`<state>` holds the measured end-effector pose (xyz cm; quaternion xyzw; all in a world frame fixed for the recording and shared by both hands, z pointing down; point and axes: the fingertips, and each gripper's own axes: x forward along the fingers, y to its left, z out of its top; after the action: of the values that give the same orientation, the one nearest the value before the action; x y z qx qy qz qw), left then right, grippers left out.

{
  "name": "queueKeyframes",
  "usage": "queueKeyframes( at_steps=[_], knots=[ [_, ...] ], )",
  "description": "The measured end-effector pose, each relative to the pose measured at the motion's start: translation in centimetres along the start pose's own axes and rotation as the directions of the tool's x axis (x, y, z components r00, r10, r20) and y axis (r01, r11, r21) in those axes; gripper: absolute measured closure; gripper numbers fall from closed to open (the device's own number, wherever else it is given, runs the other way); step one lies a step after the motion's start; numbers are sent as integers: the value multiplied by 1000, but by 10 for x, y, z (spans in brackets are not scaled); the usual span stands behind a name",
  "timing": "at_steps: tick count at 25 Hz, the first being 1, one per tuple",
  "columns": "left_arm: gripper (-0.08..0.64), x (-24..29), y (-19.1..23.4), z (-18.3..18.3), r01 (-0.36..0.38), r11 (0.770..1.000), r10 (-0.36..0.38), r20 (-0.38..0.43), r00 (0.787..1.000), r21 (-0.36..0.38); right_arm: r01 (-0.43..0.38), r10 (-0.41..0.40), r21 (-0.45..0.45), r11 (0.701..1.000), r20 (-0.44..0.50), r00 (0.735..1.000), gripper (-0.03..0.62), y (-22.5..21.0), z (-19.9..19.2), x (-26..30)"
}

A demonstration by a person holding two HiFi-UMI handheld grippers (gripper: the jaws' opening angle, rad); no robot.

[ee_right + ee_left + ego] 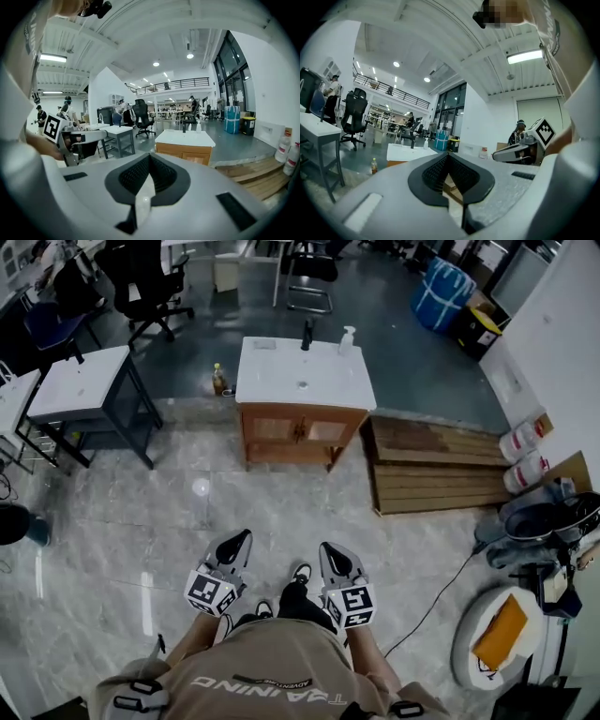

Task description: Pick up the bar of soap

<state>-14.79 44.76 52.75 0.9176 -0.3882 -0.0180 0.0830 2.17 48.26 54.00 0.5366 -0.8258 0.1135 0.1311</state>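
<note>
Bar of soap: we can't pick it out in any view. Head view shows a small pale patch (265, 344) at the back left corner of the sink cabinet (302, 381) top, too small to call.

Left gripper (241, 540): fingers pressed together, nothing between them. Right gripper (330, 550): same, fingers closed on nothing. We hold both low in front of the body, well short of the cabinet, with only marble floor (187, 512) between them and its front.

View differences:
- Only the head view gives the layout. A faucet (307, 334) and a pump bottle (348, 337) stand at the back edge of the top. A drink bottle (218, 380) stands on the floor by the cabinet's left side. A wooden pallet (436, 465) lies just beside its right side.
- Right gripper view looks level at the cabinet front and the pallet, with the left gripper at its left edge.
- Left gripper view is tilted up and is mostly ceiling. The cabinet top sits low at left, the right gripper at right.

Around: a grey table (80, 381) left of the cabinet, office chairs (141, 277) behind, a blue barrel (442, 292) back right, white jugs (525, 456) by the right wall, and a black cable (441, 596) on the floor at right.
</note>
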Motion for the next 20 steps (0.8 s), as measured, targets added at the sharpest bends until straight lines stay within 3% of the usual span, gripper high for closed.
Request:
queueKeyframes(
  at_steps=[5, 12, 20],
  knots=[
    [560, 25, 5, 13, 11, 1000, -11, -16, 1000, 23, -19, 19, 0, 1000, 51, 998, 589, -21, 17, 26],
    [560, 89, 6, 36, -35, 999, 35, -22, 999, 22, -81, 82, 44, 996, -6, 997, 589, -81, 14, 52],
    [560, 141, 30, 40, -153, 988, 153, -32, 988, -4, -234, 236, -83, 969, 17, 972, 589, -132, 36, 131]
  ],
)
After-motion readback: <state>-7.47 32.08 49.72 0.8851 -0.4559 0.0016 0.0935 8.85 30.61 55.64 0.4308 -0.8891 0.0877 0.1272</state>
